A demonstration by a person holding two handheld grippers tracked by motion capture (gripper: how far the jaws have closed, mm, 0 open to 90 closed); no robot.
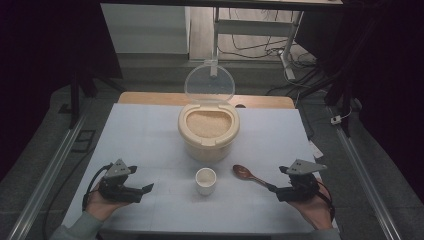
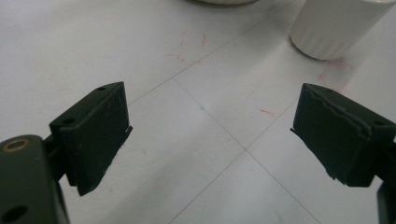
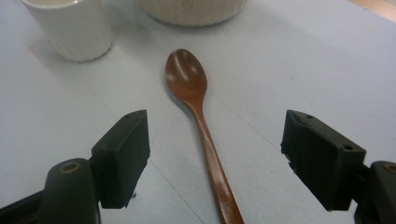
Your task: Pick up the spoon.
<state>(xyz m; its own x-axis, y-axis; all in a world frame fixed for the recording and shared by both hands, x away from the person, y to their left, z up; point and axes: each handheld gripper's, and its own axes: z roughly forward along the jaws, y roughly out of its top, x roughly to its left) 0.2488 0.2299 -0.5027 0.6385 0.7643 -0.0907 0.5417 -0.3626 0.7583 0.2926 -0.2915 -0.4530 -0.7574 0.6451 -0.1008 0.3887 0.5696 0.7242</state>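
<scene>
Both tools are resting released near the bench's [image 1: 150,125] front edge: left tool [image 2: 210,135] over bare sheet, right tool [image 3: 215,154] straddling the spoon [image 3: 196,107] beside the cup [image 1: 205,180]; red marks unreadable.

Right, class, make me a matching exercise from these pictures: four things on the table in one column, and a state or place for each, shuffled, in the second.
Things
1. rice container
2. white cup
3. wooden spoon
4. left gripper

States or places
A. lies flat between the open jaws of the right gripper
B. lid raised, full of pale grain
C. stands upright in front of the container
D. jaws open over bare table, holding nothing

Pairs: 1-B, 2-C, 3-A, 4-D
</scene>
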